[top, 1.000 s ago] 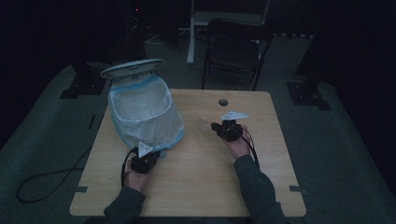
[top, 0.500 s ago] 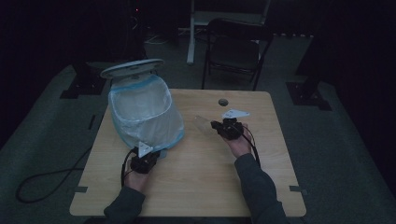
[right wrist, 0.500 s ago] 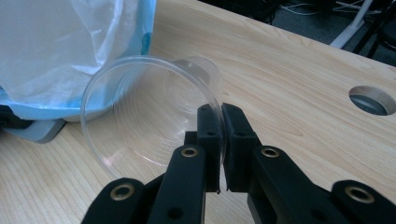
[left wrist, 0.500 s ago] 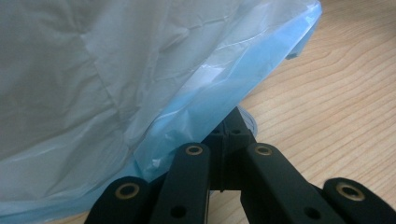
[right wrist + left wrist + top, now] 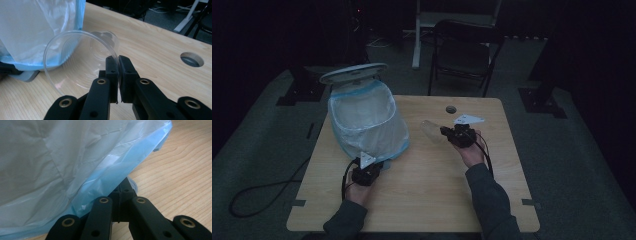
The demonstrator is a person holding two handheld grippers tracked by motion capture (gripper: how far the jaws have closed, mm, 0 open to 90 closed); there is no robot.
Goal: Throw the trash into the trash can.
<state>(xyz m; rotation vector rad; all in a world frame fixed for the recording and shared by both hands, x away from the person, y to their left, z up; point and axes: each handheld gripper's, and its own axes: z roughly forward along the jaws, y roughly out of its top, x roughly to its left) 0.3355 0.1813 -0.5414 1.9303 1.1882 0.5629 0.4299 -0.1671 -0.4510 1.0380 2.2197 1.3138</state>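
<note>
High view: left gripper [image 5: 371,169] at near edge of bag-lined bin [image 5: 367,120], jaws closed on blue bag rim [image 5: 117,172]. Right gripper [image 5: 451,134] right of bin, jaws clamped on rim of clear plastic cup [image 5: 82,62], held above wooden table [image 5: 422,200].

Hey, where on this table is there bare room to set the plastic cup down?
The widest bare wood lies between the two forearms, toward the near edge of the table. The right edge past the right gripper, which pinches the clear cup, is free too, near the cable hole. The left side is crowded by the bagged bin, pinched by the left gripper.
</note>
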